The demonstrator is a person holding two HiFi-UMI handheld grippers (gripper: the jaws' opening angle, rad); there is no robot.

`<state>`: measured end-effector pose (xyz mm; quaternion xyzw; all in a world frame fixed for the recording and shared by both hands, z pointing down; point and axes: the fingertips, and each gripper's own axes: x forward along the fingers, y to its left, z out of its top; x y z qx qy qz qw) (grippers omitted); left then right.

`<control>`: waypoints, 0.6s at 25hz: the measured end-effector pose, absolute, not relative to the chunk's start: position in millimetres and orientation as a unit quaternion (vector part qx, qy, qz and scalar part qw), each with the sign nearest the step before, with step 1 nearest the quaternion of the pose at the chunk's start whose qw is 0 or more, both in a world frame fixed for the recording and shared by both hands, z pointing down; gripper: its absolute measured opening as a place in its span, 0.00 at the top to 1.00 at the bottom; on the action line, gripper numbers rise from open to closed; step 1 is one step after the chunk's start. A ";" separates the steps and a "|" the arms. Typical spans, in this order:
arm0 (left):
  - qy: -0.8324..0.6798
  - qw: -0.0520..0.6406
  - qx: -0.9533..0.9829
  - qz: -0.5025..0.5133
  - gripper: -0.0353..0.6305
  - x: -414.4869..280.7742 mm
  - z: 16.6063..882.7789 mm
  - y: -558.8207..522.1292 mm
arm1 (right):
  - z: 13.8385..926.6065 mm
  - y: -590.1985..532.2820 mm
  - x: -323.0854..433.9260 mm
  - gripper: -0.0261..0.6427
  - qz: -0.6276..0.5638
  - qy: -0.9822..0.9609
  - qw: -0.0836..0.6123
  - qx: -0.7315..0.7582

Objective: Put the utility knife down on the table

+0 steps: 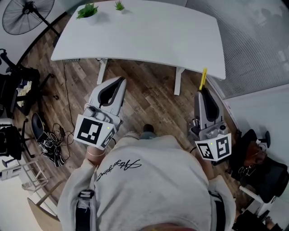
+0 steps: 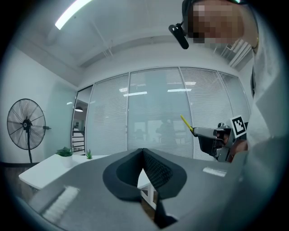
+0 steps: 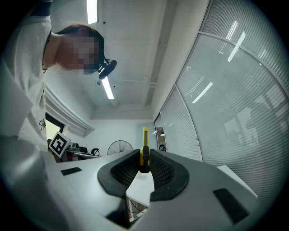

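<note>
– Carrying what, and where is it sitting right now?

– The right gripper (image 1: 204,91) is clamping a slim yellow plastic utility knife (image 1: 203,79) between its black ribbed pads (image 3: 162,171). The knife is sticking out forward past the tips. It is hanging in the air near the right front corner of the white rectangular table (image 1: 149,36), not on it. The left gripper (image 1: 121,80) is carrying nothing, and its jaws are resting together.

– How should the set-down be going, then?

– I am thinking the knife needs bringing in over bare tabletop, well in from the edge. Then the nose wants tipping down until the knife's long side is lying almost flat, and only then should the pads be easing apart. Letting go from height or at the corner is risking a bounce onto the wooden floor (image 1: 149,103).

– Is anything on that table holding something?

– At the far edge, a small white pot (image 1: 90,18) is holding a bushy green plant (image 1: 86,10). Beside it a smaller green sprig (image 1: 119,5) is standing, though I cannot make out its pot. Both are sitting well apart from the near corner.
</note>
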<state>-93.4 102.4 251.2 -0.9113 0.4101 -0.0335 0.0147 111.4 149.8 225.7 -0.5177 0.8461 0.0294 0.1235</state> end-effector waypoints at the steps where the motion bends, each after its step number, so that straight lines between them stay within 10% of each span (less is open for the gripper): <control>1: 0.410 0.013 -0.911 -0.035 0.97 -93.6 252.2 99.1 | 225.8 146.1 111.2 0.86 0.028 0.846 0.124 -0.518; 15: 0.406 0.016 -0.913 -0.038 0.97 -98.4 250.3 75.3 | 229.8 128.8 106.1 0.86 0.022 0.840 0.130 -0.526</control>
